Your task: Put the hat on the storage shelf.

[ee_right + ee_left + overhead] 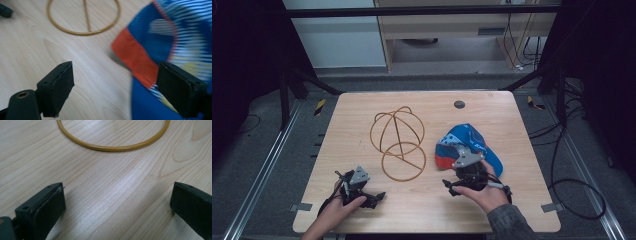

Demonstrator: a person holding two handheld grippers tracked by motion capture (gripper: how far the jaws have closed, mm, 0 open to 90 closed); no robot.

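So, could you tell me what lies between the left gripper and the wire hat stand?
Bare wooden table. The left gripper view shows the left gripper with open jaws facing the wire hat stand.

Left claw (379, 196) agape, low; right claw (447, 186) agape, raised.

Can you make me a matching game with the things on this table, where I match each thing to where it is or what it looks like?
Things:
1. wire stand
2. cap
3. left gripper
4. table

Descriptions:
A. blue with an orange-red band
B. pale wood
C. golden rings, middle of the table
D. open, near the front left edge

Pairs: 1-C, 2-A, 3-D, 4-B
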